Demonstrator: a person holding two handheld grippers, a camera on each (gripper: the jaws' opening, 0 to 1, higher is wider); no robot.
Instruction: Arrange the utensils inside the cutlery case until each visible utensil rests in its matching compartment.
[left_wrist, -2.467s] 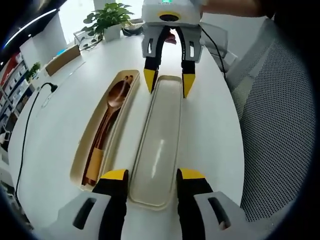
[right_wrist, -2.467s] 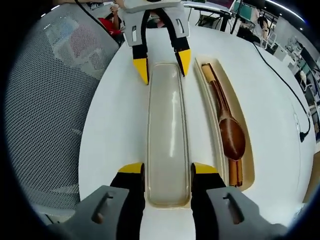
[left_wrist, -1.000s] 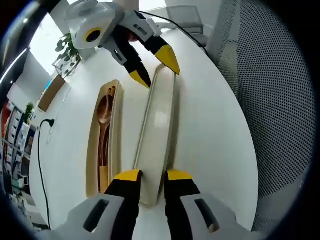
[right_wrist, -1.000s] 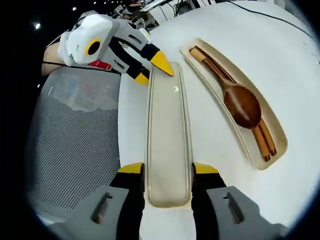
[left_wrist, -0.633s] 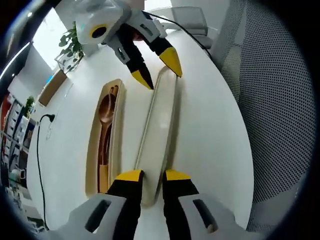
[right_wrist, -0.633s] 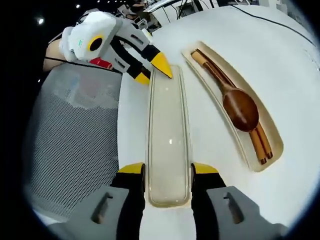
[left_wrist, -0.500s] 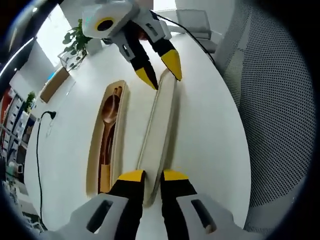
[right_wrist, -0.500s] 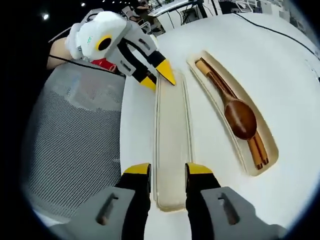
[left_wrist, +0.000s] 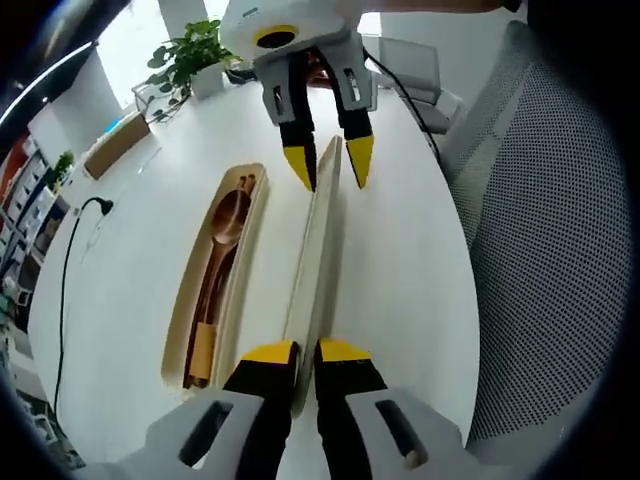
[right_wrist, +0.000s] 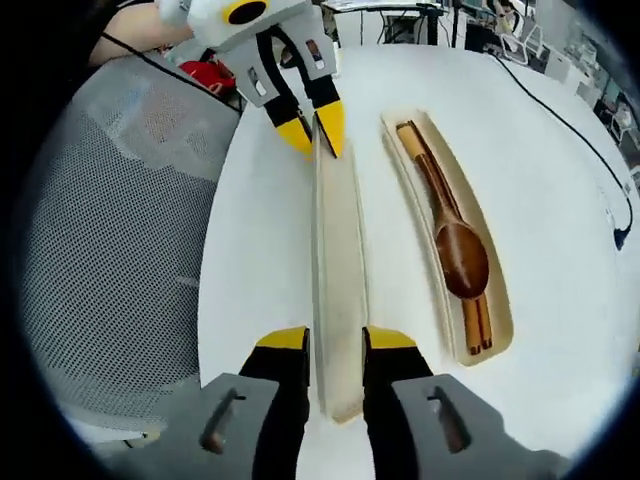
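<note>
On the round white table (left_wrist: 130, 250), the case tray (left_wrist: 178, 330) holding the wooden spoon (left_wrist: 224, 222) and chopsticks (left_wrist: 203, 300) lies left of the lid (left_wrist: 318, 255), which you hold on edge. Your left gripper (left_wrist: 294, 352) and right gripper (right_wrist: 336, 339) each pinch one end. If your hands twist unevenly, the lid may slip free.

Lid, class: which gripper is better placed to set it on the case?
Neither clearly. The left gripper and right gripper each clamp one end of the tilted lid, and the case lies alongside both ends.
</note>
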